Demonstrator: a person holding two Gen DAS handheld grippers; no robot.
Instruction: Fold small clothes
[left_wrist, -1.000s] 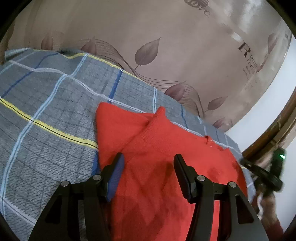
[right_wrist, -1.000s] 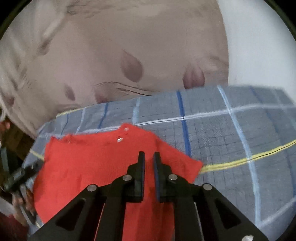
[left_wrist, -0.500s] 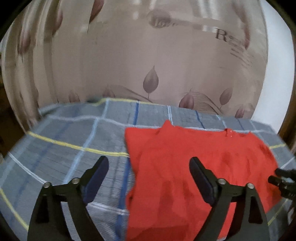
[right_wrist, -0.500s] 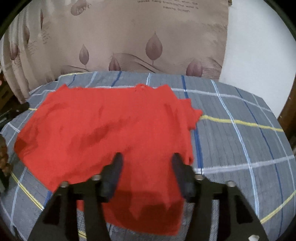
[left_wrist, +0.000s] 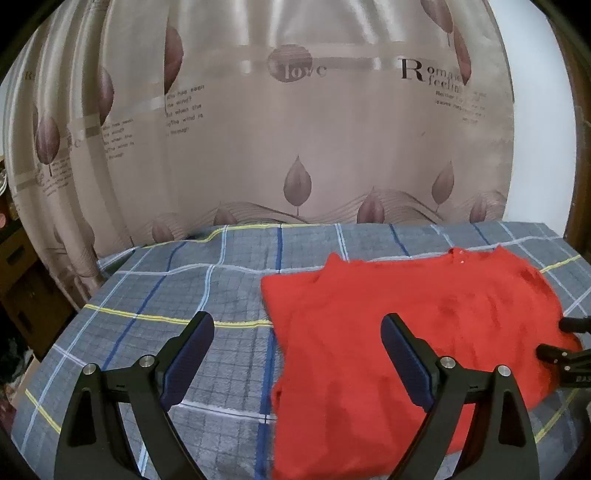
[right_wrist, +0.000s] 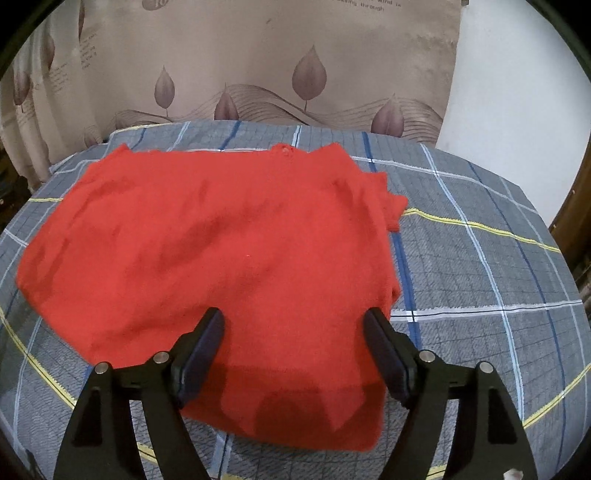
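Note:
A red knitted garment (left_wrist: 388, 332) lies folded and flat on the grey checked bedspread (left_wrist: 166, 295), its collar with small buttons at the far edge. My left gripper (left_wrist: 297, 325) is open above the garment's left edge, nothing between its fingers. In the right wrist view the same garment (right_wrist: 221, 240) fills the middle. My right gripper (right_wrist: 293, 321) hovers over its near edge, jaws still opening, the pads off the cloth. The right gripper's fingertips (left_wrist: 561, 339) show at the right edge of the left wrist view.
A beige curtain (left_wrist: 295, 129) with leaf prints and lettering hangs behind the bed. A white wall (right_wrist: 517, 92) and brown wooden frame (right_wrist: 576, 221) stand at the right. Dark furniture (left_wrist: 14, 277) sits left of the bed. Bare bedspread (right_wrist: 480, 277) lies right of the garment.
Both grippers opened and let go of the red garment, which now lies flat. The left gripper drew back and levelled out; the right gripper pulled back toward the near edge.

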